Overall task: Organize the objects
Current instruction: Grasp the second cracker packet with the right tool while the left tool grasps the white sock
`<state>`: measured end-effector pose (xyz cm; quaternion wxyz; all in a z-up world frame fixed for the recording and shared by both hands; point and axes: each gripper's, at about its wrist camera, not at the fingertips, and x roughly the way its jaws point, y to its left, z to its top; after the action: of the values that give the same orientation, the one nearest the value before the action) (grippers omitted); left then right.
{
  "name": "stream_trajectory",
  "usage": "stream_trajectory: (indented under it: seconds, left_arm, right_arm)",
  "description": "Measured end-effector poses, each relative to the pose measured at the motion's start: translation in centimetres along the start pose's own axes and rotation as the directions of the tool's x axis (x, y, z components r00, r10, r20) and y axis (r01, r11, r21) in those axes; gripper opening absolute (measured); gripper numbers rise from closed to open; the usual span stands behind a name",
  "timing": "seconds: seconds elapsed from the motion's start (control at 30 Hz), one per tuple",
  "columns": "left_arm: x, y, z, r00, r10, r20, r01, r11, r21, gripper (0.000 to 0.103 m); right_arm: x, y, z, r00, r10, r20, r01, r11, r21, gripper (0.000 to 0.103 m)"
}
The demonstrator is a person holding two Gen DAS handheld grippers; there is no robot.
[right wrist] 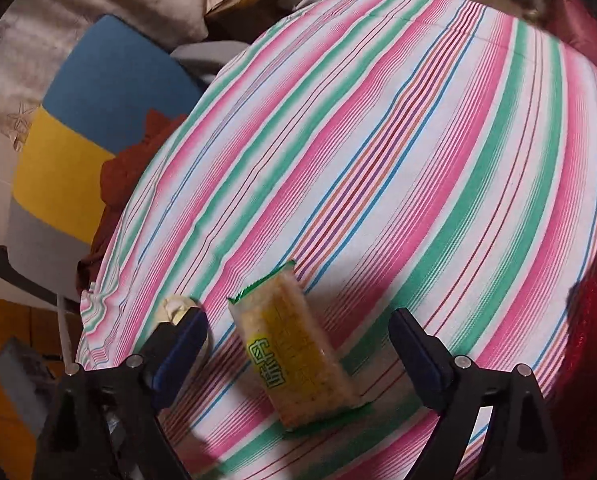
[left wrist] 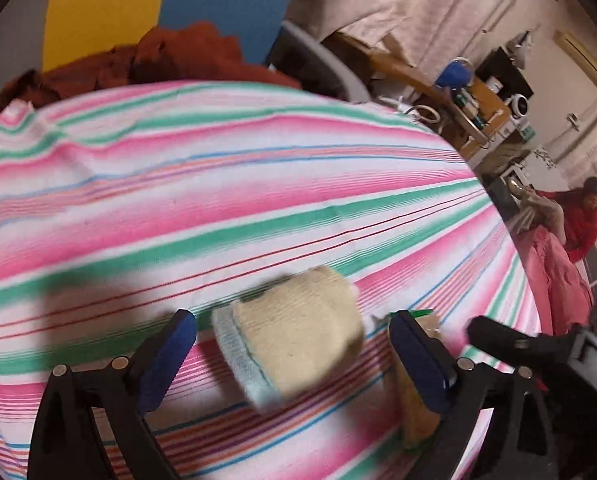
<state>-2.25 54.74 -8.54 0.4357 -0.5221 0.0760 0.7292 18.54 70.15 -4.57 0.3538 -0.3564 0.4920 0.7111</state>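
2 grippers are held wide over the items to be picked up.

The left gripper (left wrist: 294, 354) is spread around a beige sock (left wrist: 298, 340), the right gripper (right wrist: 298, 350) around a snack packet (right wrist: 294, 344); neither is gripped yet. Closing is judged next. A striped cloth (right wrist: 418, 140) covers the table in a cluttered room.

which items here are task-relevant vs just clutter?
In play:
- beige sock, between the open fingers of the left tool
- snack packet, between the open fingers of the right tool
- striped cloth they lie on

Lying about:
- red-brown garment
- blue and yellow chair
- cluttered shelf behind
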Motion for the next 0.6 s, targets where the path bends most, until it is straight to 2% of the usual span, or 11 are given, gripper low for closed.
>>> stream_trajectory:
  seconds: [0.03, 0.1, 0.23, 0.33, 0.4, 0.6]
  left_arm:
    - [0.5, 0.3, -0.1, 1.000, 0.020, -0.014, -0.020, 1.000, -0.004, 0.094]
    - [0.5, 0.1, -0.2, 0.999, 0.034, 0.010, -0.034, 0.999, 0.023, 0.093]
    - [0.6, 0.4, -0.2, 1.000, 0.014, -0.007, -0.013, 0.999, 0.050, 0.092]
    - [-0.1, 0.9, -0.1, 1.000, 0.000, -0.012, 0.001, 1.000, 0.031, 0.079]
    - [-0.7, 1.7, -0.3, 1.000, -0.012, -0.019, 0.012, 1.000, 0.028, 0.074]
    - [-3.7, 4.3, -2.7, 0.999, 0.045, 0.017, -0.046, 0.998, 0.041, 0.073]
  right_arm:
    - [-0.1, 0.0, 0.1, 1.000, -0.006, 0.008, 0.006, 1.000, -0.003, 0.093]
    - [-0.3, -0.4, 0.1, 1.000, -0.016, 0.002, 0.016, 1.000, -0.014, 0.093]
    - [1.9, 1.1, -0.3, 0.998, -0.044, -0.037, 0.042, 0.998, -0.056, 0.093]
    - [2.0, 0.5, -0.7, 0.996, -0.073, -0.050, 0.070, 0.996, -0.057, 0.093]
    - [2.2, 0.7, -0.7, 0.995, -0.085, -0.060, 0.081, 0.994, -0.068, 0.091]
    - [3.4, 3.1, -1.6, 0.984, -0.154, -0.086, 0.131, 0.964, -0.231, 0.089]
